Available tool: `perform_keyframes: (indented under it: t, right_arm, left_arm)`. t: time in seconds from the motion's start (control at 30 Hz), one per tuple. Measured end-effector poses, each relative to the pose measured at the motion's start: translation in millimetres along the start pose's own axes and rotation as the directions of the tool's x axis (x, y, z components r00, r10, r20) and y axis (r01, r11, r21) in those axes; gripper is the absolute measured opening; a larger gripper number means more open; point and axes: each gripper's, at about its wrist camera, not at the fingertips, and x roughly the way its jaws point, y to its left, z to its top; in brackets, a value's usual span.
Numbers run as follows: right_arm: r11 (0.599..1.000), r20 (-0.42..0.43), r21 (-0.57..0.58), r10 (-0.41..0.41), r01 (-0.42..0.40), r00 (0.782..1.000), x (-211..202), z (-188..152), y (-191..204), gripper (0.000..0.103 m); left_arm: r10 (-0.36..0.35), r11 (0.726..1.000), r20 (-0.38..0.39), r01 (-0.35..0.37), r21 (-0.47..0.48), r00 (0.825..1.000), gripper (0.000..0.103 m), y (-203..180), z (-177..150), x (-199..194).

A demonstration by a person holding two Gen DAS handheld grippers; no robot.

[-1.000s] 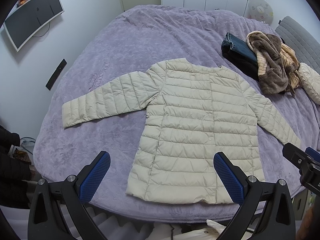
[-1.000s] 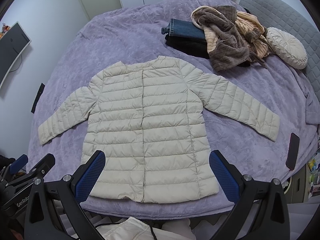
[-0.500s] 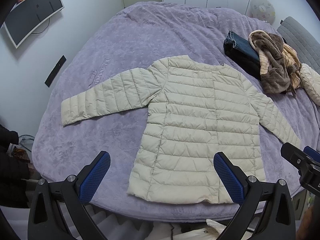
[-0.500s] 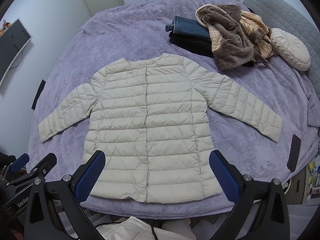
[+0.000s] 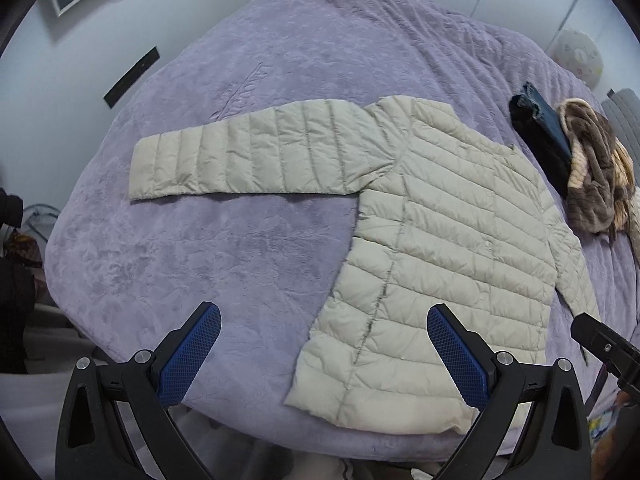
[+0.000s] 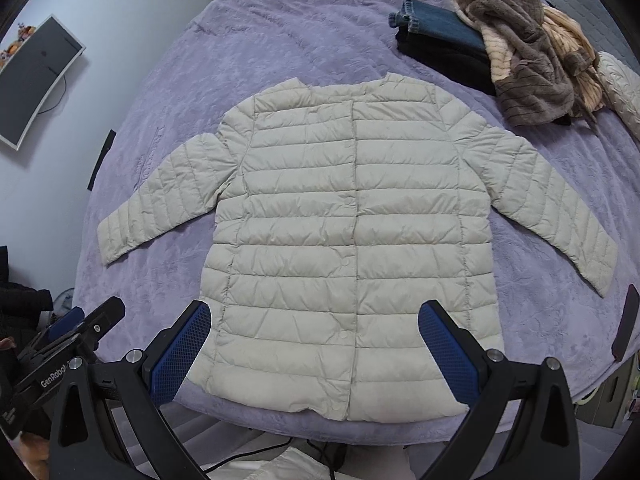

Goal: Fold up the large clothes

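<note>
A cream quilted puffer jacket [image 6: 352, 232] lies flat and front up on a purple bedspread [image 6: 280, 40], both sleeves spread out. In the left wrist view the jacket [image 5: 440, 248] sits to the right, its left sleeve [image 5: 248, 156] stretched out ahead. My left gripper [image 5: 324, 352] is open and empty, above the bed's near edge by the jacket's lower left hem. My right gripper [image 6: 316, 344] is open and empty, above the jacket's hem. The left gripper also shows in the right wrist view [image 6: 72, 336] at lower left.
A pile of clothes [image 6: 520, 60], folded jeans and a brown and tan fleece, lies at the bed's far right beside a cream cushion [image 6: 620, 88]. A dark phone [image 6: 626, 322] lies near the right edge. A monitor [image 6: 36, 76] hangs on the left wall.
Both grippers moved closer to the bed. The left gripper swung left, so the jacket's left sleeve now lies ahead of it. Both stay open.
</note>
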Motion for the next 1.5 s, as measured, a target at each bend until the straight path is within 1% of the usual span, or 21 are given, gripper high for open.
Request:
perform_keyframes:
  t: [0.07,0.13,0.17,0.27,0.4,0.57,0.67,0.7,0.73,0.77,0.83,0.9,0.97,1.07,1.17,1.27,1.33,1.4,1.43,1.47,1.5]
  right_arm:
    - [0.999,-0.02,-0.026,0.033,-0.033,0.999,17,7,12,0.103]
    - [0.998,-0.058,-0.041,0.051,-0.053,0.997,37,12,24,0.103]
    - [0.997,-0.075,-0.046,0.052,-0.055,0.996,47,15,30,0.103]
    - [0.996,-0.112,-0.083,0.023,-0.032,0.993,77,24,50,0.103]
    - [0.992,-0.142,-0.119,0.03,-0.047,0.989,113,40,71,0.103]
    - [0.987,-0.139,-0.153,0.031,-0.052,0.99,156,69,94,0.103]
    - [0.984,-0.101,-0.165,0.045,-0.061,0.994,178,88,109,0.101]
    - [0.983,-0.088,-0.171,0.047,-0.062,0.995,184,93,113,0.097]
    - [0.982,-0.077,-0.177,0.053,-0.066,0.996,192,99,118,0.088]
    - [0.98,-0.073,-0.183,0.062,-0.075,0.995,199,104,122,0.081]
    - [0.978,-0.082,-0.187,0.08,-0.094,0.993,215,112,127,0.046]
    - [0.977,-0.085,-0.187,0.093,-0.107,0.992,229,119,130,0.031]
    - [0.973,-0.066,-0.202,0.096,-0.108,0.993,239,125,135,0.03]
    - [0.964,-0.041,-0.234,0.116,-0.123,0.992,254,132,142,0.03]
    - [0.969,-0.077,-0.212,0.111,-0.125,0.991,276,136,140,0.03]
    - [0.975,-0.089,-0.173,0.122,-0.136,0.989,288,139,135,0.029]
    - [0.975,-0.085,-0.174,0.121,-0.135,0.989,291,140,134,0.029]
    - [0.974,-0.082,-0.183,0.116,-0.13,0.99,292,141,135,0.029]
    - [0.974,-0.081,-0.186,0.115,-0.129,0.99,292,141,137,0.029]
    - [0.974,-0.08,-0.187,0.117,-0.13,0.99,291,142,139,0.029]
    - [0.974,-0.079,-0.186,0.119,-0.132,0.99,291,144,140,0.029]
  left_arm:
    - [-0.01,0.999,-0.014,0.009,-0.033,1.0,0.103,20,6,16]
    - [-0.011,0.998,-0.015,0.01,-0.065,1.0,0.103,40,12,31]
    - [-0.009,0.997,-0.015,0.007,-0.081,1.0,0.103,48,15,38]
    - [-0.01,0.99,-0.012,0.008,-0.141,1.0,0.103,75,25,61]
    - [-0.02,0.973,-0.006,0.018,-0.232,1.0,0.103,108,39,91]
    - [-0.038,0.952,0.017,0.041,-0.304,0.999,0.103,138,56,127]
    - [-0.069,0.936,0.044,0.08,-0.343,0.997,0.103,155,66,145]
    - [-0.074,0.931,0.052,0.088,-0.355,0.996,0.103,160,68,149]
    - [-0.08,0.926,0.061,0.097,-0.365,0.995,0.103,165,71,154]
    - [-0.085,0.921,0.068,0.104,-0.375,0.994,0.103,169,72,159]
    - [-0.101,0.912,0.08,0.124,-0.391,0.992,0.103,177,76,169]
    - [-0.121,0.901,0.092,0.149,-0.407,0.988,0.103,183,80,180]
    - [-0.144,0.887,0.104,0.175,-0.428,0.984,0.103,190,84,190]
    - [-0.18,0.855,0.123,0.217,-0.47,0.976,0.103,199,89,205]
    - [-0.188,0.831,0.14,0.233,-0.506,0.972,0.103,204,93,218]
    - [-0.16,0.832,0.16,0.22,-0.51,0.974,0.103,205,99,226]
    - [-0.139,0.83,0.174,0.21,-0.516,0.975,0.103,206,104,229]
    - [-0.124,0.822,0.195,0.211,-0.53,0.973,0.103,210,109,230]
    - [-0.119,0.814,0.204,0.213,-0.541,0.972,0.101,212,110,229]
    - [-0.106,0.805,0.211,0.209,-0.556,0.972,0.088,214,112,228]
    - [-0.091,0.8,0.212,0.198,-0.566,0.973,0.08,218,113,227]
